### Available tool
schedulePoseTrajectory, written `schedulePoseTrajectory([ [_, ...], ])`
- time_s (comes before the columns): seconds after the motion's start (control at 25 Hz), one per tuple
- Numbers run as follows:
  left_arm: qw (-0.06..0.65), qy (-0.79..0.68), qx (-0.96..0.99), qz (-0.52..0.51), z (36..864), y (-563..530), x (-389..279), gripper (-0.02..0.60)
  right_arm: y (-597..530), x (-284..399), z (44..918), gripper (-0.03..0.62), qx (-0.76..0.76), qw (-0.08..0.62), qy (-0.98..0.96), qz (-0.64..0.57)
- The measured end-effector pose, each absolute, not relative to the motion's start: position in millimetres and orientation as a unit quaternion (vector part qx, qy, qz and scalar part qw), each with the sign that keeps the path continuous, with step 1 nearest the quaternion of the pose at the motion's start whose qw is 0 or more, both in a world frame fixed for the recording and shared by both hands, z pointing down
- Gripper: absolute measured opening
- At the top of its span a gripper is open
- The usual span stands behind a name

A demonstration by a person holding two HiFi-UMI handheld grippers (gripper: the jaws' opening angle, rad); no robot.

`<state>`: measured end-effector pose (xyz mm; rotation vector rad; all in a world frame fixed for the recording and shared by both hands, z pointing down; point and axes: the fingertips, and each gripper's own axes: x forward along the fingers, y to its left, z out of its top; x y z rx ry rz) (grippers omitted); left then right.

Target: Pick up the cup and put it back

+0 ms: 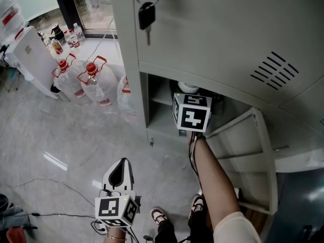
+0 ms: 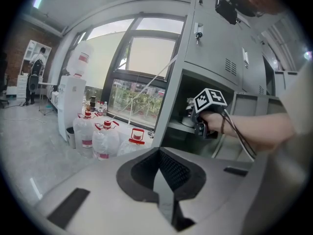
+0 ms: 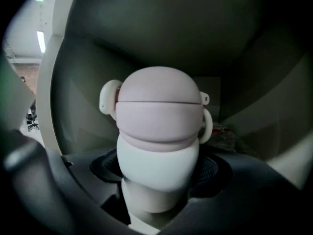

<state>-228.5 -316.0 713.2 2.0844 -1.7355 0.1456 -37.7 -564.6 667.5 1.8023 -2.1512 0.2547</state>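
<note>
The cup [image 3: 159, 131] has a white body and a pale pink domed lid with a small side loop. It stands upright inside the open compartment of the grey metal cabinet [image 1: 152, 49]. My right gripper [image 3: 159, 182] reaches into that compartment with its dark pads against both sides of the cup's white body. From the head view only the cup's white top [image 1: 188, 88] shows above the right gripper's marker cube [image 1: 192, 113]. My left gripper [image 1: 121, 170] hangs low over the floor, far from the cabinet, shut and empty [image 2: 164, 180].
The compartment's door [image 1: 253, 156] hangs open to the right of the person's arm. A key [image 1: 147, 15] dangles from the locker door above. Several big water bottles [image 1: 91, 82] and a white dispenser [image 1: 28, 54] stand on the floor to the left. Cables [image 1: 50, 214] lie near the person's feet.
</note>
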Motion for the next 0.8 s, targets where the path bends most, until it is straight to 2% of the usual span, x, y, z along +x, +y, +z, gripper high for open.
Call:
schedulePoseTrajectory([
  [0.36, 0.212, -0.629, 0.746, 0.053, 711.3, -310.1, -232.6, 0.003, -561.8, -40.6, 669.5, 0.393, 0.623, 0.174, -0.758, 0.088],
  [0.8, 0.207, -0.630, 0.747, 0.051, 700.2, -307.1, -232.1, 0.003, -546.6, -35.4, 669.5, 0.407, 0.624, 0.174, -0.757, 0.091],
])
